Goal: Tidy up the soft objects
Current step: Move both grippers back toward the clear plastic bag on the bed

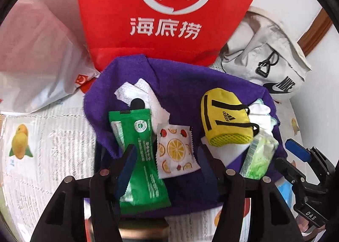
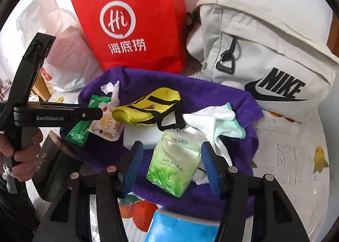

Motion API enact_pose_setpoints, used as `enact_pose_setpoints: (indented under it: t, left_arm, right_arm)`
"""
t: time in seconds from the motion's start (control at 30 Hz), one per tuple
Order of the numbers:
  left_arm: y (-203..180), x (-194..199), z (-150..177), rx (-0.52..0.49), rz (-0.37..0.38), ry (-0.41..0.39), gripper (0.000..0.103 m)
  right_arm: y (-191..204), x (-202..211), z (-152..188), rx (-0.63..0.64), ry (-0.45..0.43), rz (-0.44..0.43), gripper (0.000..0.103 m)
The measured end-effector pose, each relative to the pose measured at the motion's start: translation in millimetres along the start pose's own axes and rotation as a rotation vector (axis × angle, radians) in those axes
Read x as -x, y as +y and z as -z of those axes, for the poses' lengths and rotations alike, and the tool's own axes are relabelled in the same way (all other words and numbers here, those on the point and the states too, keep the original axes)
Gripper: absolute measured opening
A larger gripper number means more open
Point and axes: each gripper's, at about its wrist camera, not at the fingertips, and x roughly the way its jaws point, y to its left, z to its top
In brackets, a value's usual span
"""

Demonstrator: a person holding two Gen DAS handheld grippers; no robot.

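A purple towel (image 1: 180, 85) (image 2: 211, 93) lies spread on the table with several small soft things on it. My left gripper (image 1: 167, 157) stands open just above a green packet (image 1: 139, 153) and an orange-slice printed sachet (image 1: 175, 148), which lie between its fingers unpressed. A crumpled white tissue (image 1: 144, 95) sits beyond them. A yellow pouch (image 1: 224, 121) (image 2: 148, 106) rests at the towel's middle. My right gripper (image 2: 171, 157) is open around a green tissue pack (image 2: 175, 163) (image 1: 258, 155), with gaps on both sides. A white and mint cloth (image 2: 211, 119) lies to its right.
A red paper bag (image 1: 165, 13) (image 2: 135, 30) stands behind the towel, a grey Nike bag (image 2: 264, 57) to its right, a white plastic bag (image 2: 63, 51) to its left. A dark box (image 2: 55, 167) and a blue packet (image 2: 180, 229) lie near the front on the fruit-print tablecloth (image 1: 42, 146).
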Motion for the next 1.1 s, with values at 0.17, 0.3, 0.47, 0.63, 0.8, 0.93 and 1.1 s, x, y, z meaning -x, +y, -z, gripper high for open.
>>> enact_pose_setpoints:
  t: [0.17,0.3,0.47,0.63,0.8,0.93,1.1]
  left_arm:
    - [-1.5,32.6,22.0,-0.015,-0.005,-0.043,0.057]
    - [-7.5,65.6,46.1,-0.059,-0.025,-0.131,0.057]
    - [0.2,98.4,83.3,-0.036,-0.008,-0.135,0.057]
    - [4.6,113.0,129.6,-0.013,-0.017,-0.108,0.057]
    - [12.5,108.7,179.7,0.006,-0.049,-0.049,0.057]
    - [14.3,99.0,216.3,-0.002,-0.064,-0.014,0.057]
    - [11.5,82.0,246.8,-0.016,-0.093,0.018,0.057]
  right_arm:
    - [7.7,26.2,11.0,-0.005,-0.019,0.008,0.056]
    - [17.9,56.3,28.7,-0.019,-0.040,-0.008,0.056]
    - [35.0,88.3,62.0,-0.018,-0.051,-0.021,0.056]
    - [50.8,109.9,99.2,-0.028,-0.038,-0.057,0.056]
    - [70.4,124.8,130.0,-0.004,-0.033,-0.081,0.056]
    - [77.8,132.9,149.1,-0.003,-0.030,-0.086,0.056]
    - [74.8,142.1,169.9,-0.032,-0.037,-0.074,0.056]
